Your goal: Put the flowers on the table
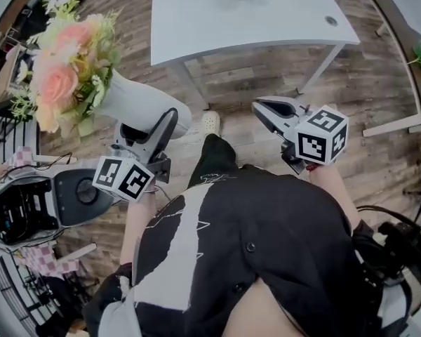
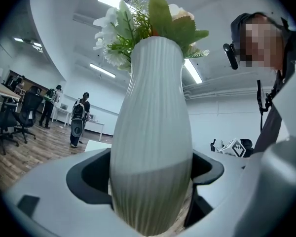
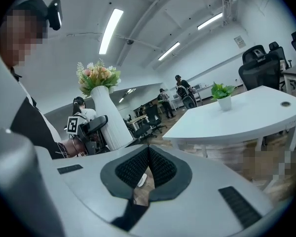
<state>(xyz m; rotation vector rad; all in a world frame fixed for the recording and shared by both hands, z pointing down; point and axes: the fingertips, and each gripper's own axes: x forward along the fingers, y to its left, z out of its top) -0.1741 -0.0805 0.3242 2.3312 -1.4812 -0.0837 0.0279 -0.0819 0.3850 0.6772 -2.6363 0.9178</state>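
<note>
My left claw [image 1: 163, 126] is clamped on the lower body of a white ribbed vase [image 2: 150, 132]. In the left gripper view the vase fills the gap, with 1 dark jaw pressed against each side of it. The flowers [image 1: 64, 69], pink and cream blooms with green leaves, stand in the neck of the vase. In the head view the vase is tilted, with its mouth and the bouquet leaning out to my left, and it hangs in the air above the wooden floor [image 1: 379, 83] without touching anything else.

My right claw [image 3: 148, 154] is empty. Its 2 ridged jaws meet at the tips, and only floor shows through the small gap behind them. It is held out in front of my right side, apart from the vase and pointing toward the counter [image 1: 266, 16].

That white counter stands ahead of me, well apart from the flowers. 1 small potted plant [image 3: 224, 96] sits on it near its far edge, and a round hole shows near its right corner. My shoe [image 1: 209, 123] shows on the floor between the 2 claws.
</note>
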